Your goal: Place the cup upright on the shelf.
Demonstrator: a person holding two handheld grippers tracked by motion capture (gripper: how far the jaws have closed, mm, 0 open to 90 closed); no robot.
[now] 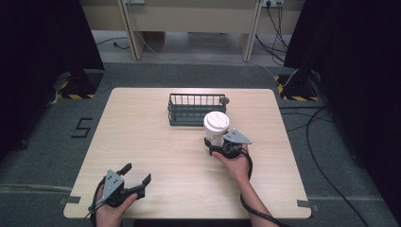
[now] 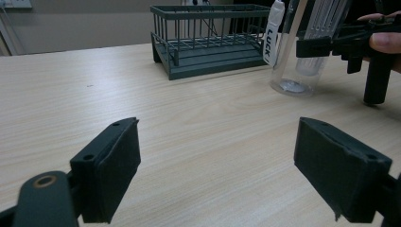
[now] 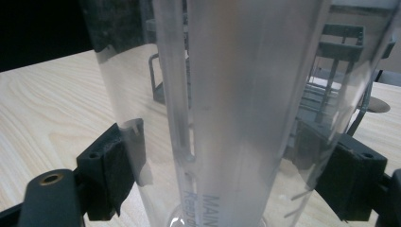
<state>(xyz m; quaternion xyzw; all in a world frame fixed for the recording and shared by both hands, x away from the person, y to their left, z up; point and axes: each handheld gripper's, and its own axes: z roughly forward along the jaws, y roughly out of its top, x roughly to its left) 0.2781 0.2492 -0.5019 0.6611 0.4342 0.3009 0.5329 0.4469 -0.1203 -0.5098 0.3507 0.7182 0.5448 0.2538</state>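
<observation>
While the right gripper [image 1: 213,143] clamps a clear cup [image 1: 216,127] standing upright just before the rack [image 1: 196,109] toward the desk's [image 1: 142,137] far edge, the left gripper [image 1: 136,175] rests splayed near the front-left corner.

Clear cup [image 3: 236,109] between jaws — rack [image 3: 340,71] behind.

In the right gripper view the clear cup [image 3: 236,109] is cut off at top and bottom, and its printed lettering cannot be read whole. In the left gripper view the cup's lid lies beyond the top edge, and the dark wire basket [image 2: 208,40] is partly hidden behind it.
</observation>
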